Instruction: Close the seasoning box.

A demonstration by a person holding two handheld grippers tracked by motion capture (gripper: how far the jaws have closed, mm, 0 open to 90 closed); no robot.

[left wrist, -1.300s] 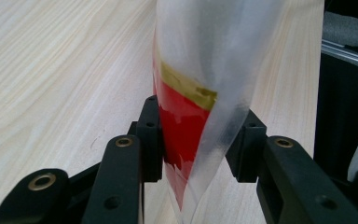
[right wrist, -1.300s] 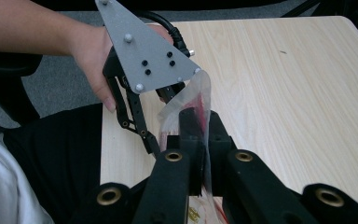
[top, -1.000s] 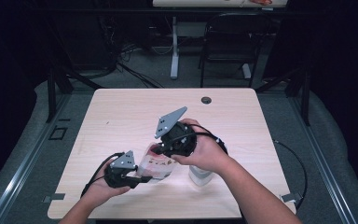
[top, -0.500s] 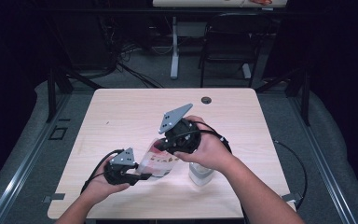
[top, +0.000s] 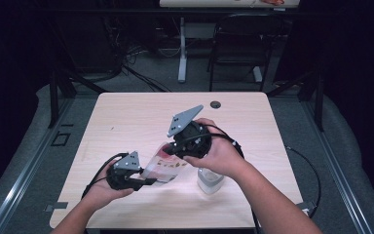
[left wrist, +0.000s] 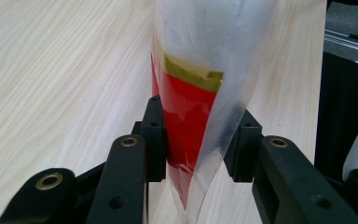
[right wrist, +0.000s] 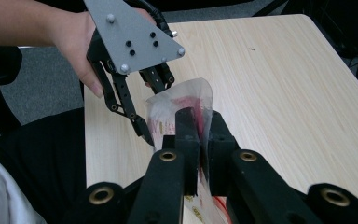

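Pale wooden desk (top: pixel 126 122); we hold a limp, slippery plastic pouch (top: pixel 168 165), both grippers' fingers clamped on opposite edges.

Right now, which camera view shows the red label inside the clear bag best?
The left gripper view: the red label in the clear bag is close and sharp. The right gripper view shows red partly behind jaws; the high view shows it small.

The print on the bag (top: pixel 168 165) is too small to read in the high view. The bag's top is cut off by the upper edge in the left gripper view. The right hand (top: pixel 219 155) partly hides a pale jar (top: pixel 209 181) on the bench.
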